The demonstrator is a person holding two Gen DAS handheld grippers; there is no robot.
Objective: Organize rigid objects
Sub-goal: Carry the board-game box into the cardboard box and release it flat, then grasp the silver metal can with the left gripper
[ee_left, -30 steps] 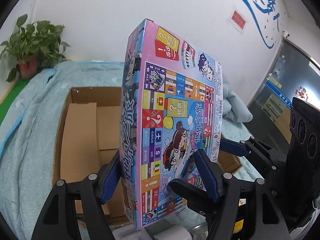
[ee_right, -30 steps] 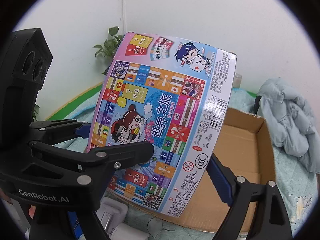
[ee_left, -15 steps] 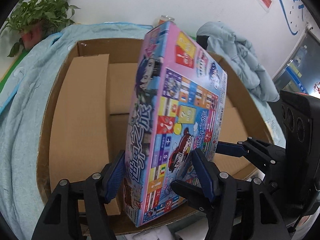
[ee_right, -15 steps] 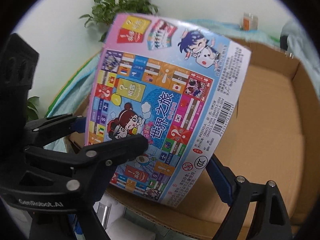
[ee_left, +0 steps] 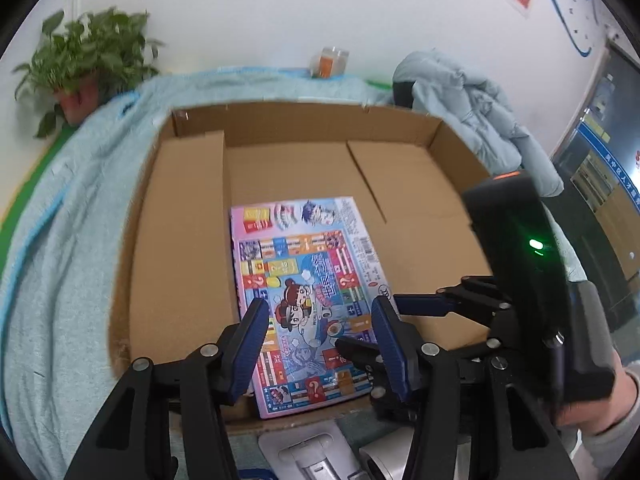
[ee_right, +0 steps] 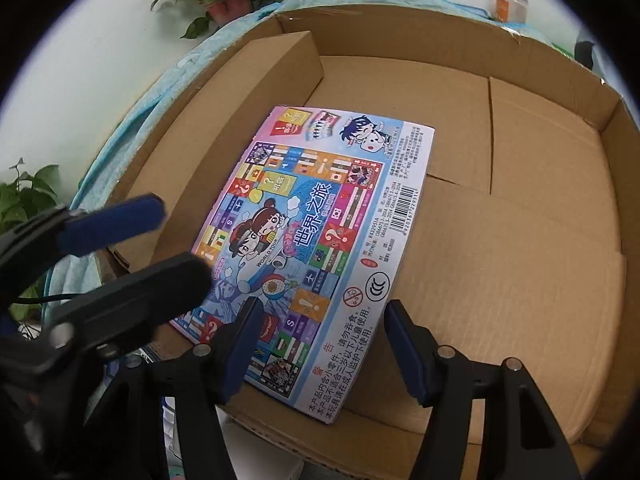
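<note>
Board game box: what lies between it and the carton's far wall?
Nothing: from the board game box to the cardboard carton's far wall is bare cardboard floor, shown in both wrist views.

A potted plant [ee_left: 84,60] stands at the far left corner of the bed, by the white wall [ee_left: 280,8]. A jar [ee_left: 330,63] sits at the far edge. A pale blue jacket [ee_left: 472,112] is heaped at the far right.
</note>
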